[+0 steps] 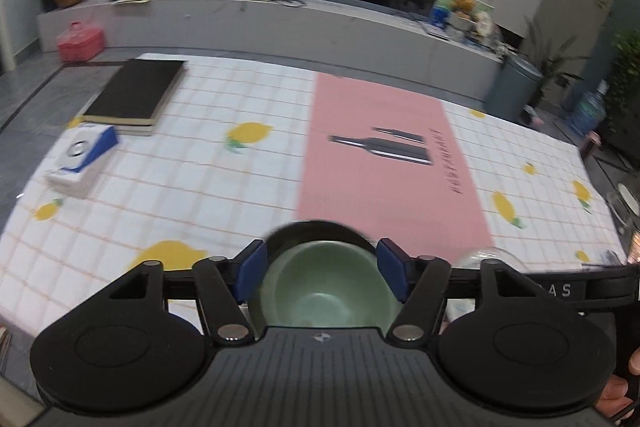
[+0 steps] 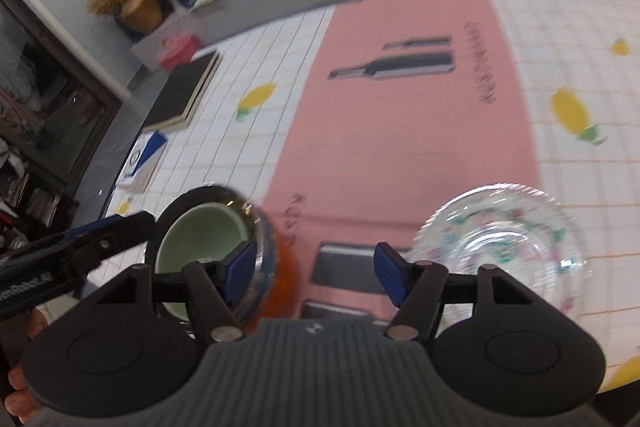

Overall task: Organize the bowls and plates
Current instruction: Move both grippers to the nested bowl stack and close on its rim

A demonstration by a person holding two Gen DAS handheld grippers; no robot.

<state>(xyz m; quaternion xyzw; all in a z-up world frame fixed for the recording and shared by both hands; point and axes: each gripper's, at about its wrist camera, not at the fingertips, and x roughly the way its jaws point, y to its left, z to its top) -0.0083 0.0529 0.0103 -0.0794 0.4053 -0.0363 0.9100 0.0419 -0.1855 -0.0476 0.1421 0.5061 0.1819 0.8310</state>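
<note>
Left gripper (image 1: 320,269): jaws spread, grasping nothing; green bowl (image 1: 326,287) shows between the pads, seemingly below them.
Right gripper (image 2: 314,275): released, empty, over the pink mat (image 2: 400,147).
Bowls: green bowl nested in a darker bowl (image 2: 256,223) near the table's near edge (stacking looks deliberate, to save space).
Glass plates (image 2: 504,239): beside the right gripper, apart from the bowls.
Surroundings: black book (image 1: 138,95) and blue-white box (image 1: 84,157) at the far left corner, well clear.
Obstructions: none apparent.
</note>
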